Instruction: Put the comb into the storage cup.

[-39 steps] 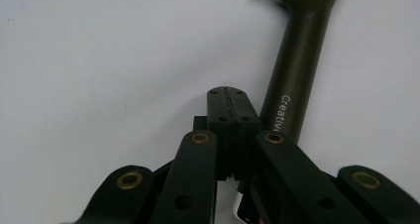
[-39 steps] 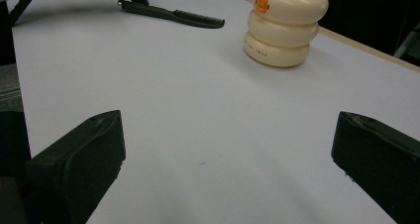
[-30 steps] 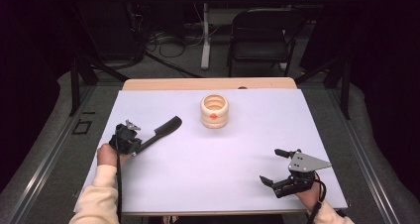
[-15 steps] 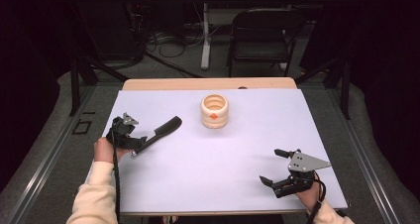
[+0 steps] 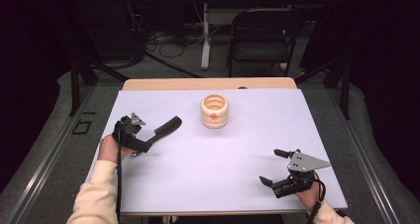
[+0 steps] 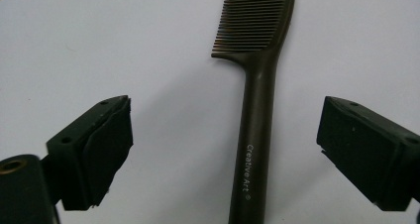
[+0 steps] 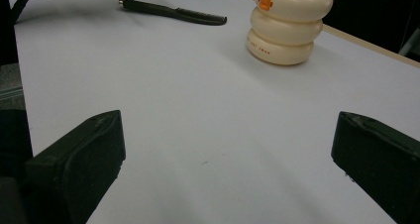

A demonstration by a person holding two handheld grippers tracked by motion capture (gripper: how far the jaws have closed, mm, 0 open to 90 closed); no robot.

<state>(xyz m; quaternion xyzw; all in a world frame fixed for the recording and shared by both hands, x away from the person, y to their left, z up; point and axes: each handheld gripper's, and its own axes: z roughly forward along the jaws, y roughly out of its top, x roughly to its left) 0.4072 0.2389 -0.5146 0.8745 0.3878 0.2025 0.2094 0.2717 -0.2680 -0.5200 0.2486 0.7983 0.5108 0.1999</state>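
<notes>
White table (image 5: 208,169), loose comb (image 6: 257,110) (dark)

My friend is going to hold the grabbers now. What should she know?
Left gripper: its jaws have just been opening and now stand wide on either side of the comb's handle, pads off it.
Right gripper: open, holds nothing, near the table's front right.
Comb: flat on the table, teeth pointing away from the left gripper.
Cup: cream, ringed, upright at the middle back, apart from the comb.
Done: the comb lies loose on the table.
Left: probably a fresh grip on the comb to lift it into the cup.
</notes>
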